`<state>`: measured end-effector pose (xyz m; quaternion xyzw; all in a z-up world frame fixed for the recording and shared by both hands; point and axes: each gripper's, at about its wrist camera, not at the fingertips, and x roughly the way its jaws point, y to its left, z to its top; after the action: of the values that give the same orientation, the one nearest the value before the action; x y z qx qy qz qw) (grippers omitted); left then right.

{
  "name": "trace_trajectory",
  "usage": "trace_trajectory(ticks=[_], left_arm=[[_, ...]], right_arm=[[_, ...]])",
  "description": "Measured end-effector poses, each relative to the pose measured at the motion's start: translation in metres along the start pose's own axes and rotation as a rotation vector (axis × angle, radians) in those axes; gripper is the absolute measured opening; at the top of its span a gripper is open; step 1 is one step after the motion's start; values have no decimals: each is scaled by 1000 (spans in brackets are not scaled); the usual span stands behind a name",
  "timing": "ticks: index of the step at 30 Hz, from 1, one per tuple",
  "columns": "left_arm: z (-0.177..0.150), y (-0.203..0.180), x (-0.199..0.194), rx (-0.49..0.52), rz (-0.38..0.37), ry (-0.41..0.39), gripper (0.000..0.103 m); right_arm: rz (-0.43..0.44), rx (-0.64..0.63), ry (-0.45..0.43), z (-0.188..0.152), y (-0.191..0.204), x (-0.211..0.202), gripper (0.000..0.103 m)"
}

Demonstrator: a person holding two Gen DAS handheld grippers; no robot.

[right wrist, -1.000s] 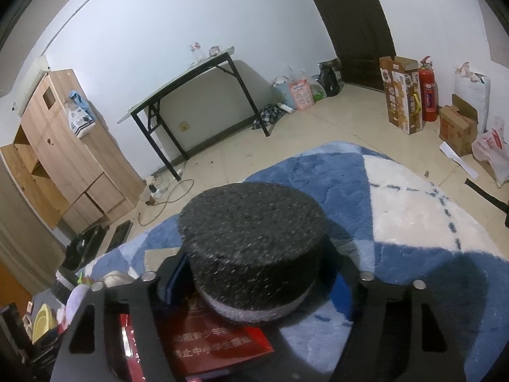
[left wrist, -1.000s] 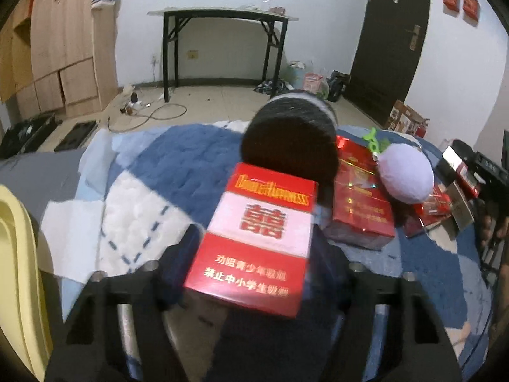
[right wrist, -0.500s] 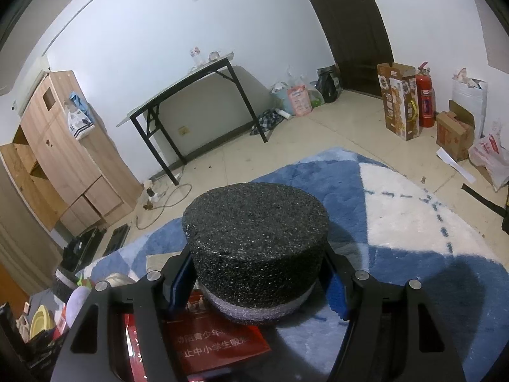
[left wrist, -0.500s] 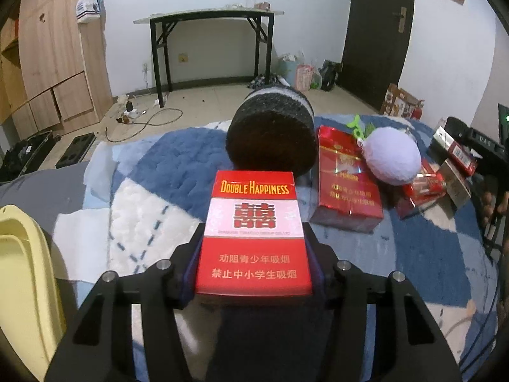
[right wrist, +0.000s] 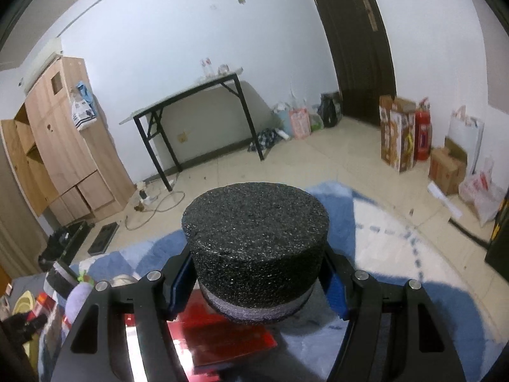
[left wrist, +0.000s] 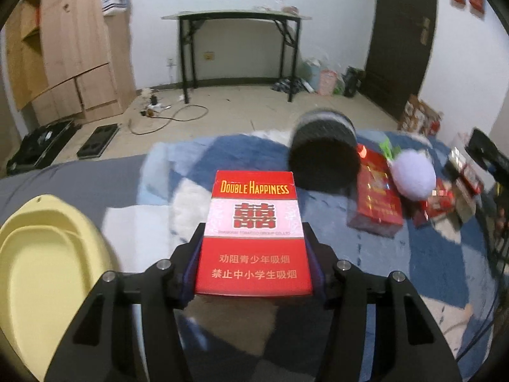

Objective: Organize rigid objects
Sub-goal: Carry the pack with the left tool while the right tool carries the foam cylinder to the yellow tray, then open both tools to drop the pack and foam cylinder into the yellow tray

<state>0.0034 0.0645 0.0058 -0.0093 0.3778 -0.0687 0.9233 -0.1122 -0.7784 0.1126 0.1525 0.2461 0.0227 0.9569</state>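
A red Double Happiness cigarette pack (left wrist: 254, 235) sits flat between the fingers of my left gripper (left wrist: 254, 254), which is shut on its two sides and holds it above the blue and white rug (left wrist: 197, 165). In the right wrist view my right gripper (right wrist: 257, 273) is shut on a black foam cylinder (right wrist: 257, 238) with a grey band at its base, held over a red box (right wrist: 222, 334). From the left wrist the same black foam cylinder (left wrist: 324, 156) shows blurred at the upper right, beside the red box (left wrist: 378, 197).
A yellow basin (left wrist: 38, 270) lies at the lower left. A purple plush ball (left wrist: 413, 175) and small red packs (left wrist: 439, 203) lie right of the red box. On the bare floor behind stand a black-legged table (left wrist: 238, 19) and a wooden cabinet (left wrist: 63, 63).
My left gripper closed on the tilted cigarette pack, squared it up and lifted it back toward the basin. My right gripper raised the foam cylinder slightly off the red box.
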Motion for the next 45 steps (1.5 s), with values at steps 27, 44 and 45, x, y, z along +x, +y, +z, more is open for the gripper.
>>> trace_trajectory(ticks=[27, 44, 45], left_arm=[[-83, 230, -81, -548, 464, 53, 57], [-86, 232, -60, -570, 469, 135, 58], [-86, 232, -59, -570, 471, 140, 59]], right_arm=[[943, -1022, 295, -171, 486, -21, 67], [738, -1138, 398, -237, 568, 8, 67], [734, -1139, 398, -242, 574, 9, 67]])
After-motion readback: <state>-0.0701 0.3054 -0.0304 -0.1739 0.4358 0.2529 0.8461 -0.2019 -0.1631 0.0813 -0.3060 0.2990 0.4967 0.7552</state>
